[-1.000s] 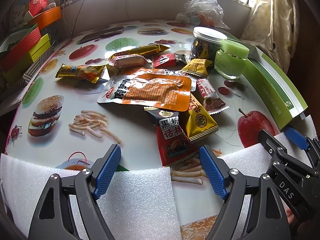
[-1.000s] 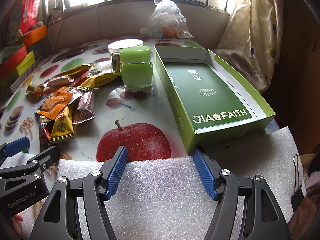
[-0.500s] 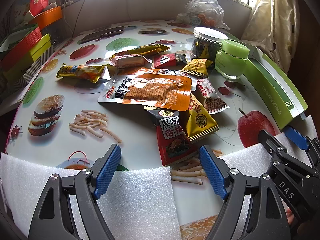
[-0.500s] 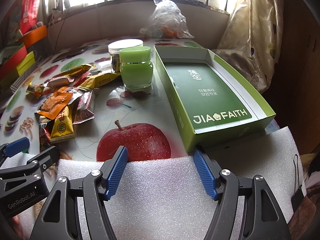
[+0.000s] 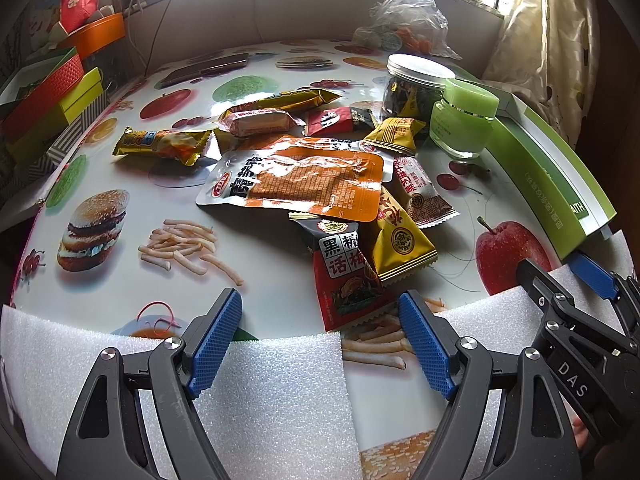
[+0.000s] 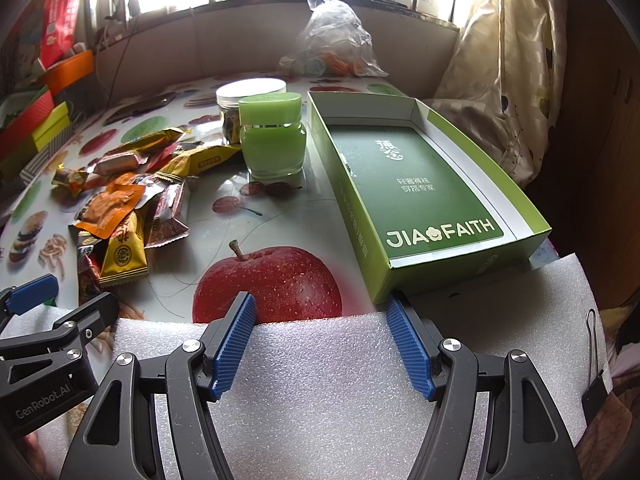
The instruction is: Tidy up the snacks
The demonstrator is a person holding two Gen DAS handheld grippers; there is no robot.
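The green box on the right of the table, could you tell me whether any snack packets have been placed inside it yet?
No, the green box holds no packets; the snack packets lie loose on the table beside it.

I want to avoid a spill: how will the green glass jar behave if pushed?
The green jar looks squat with a broad base, so probably slides on the glossy table rather than tips. Its thick glass suggests it is heavy and breakable.

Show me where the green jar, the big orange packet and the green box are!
green jar (image 6: 273, 148), right wrist view, on its glass body.
big orange packet (image 5: 304, 182), left wrist view, on its middle.
green box (image 6: 404, 188), right wrist view, on its inside floor.
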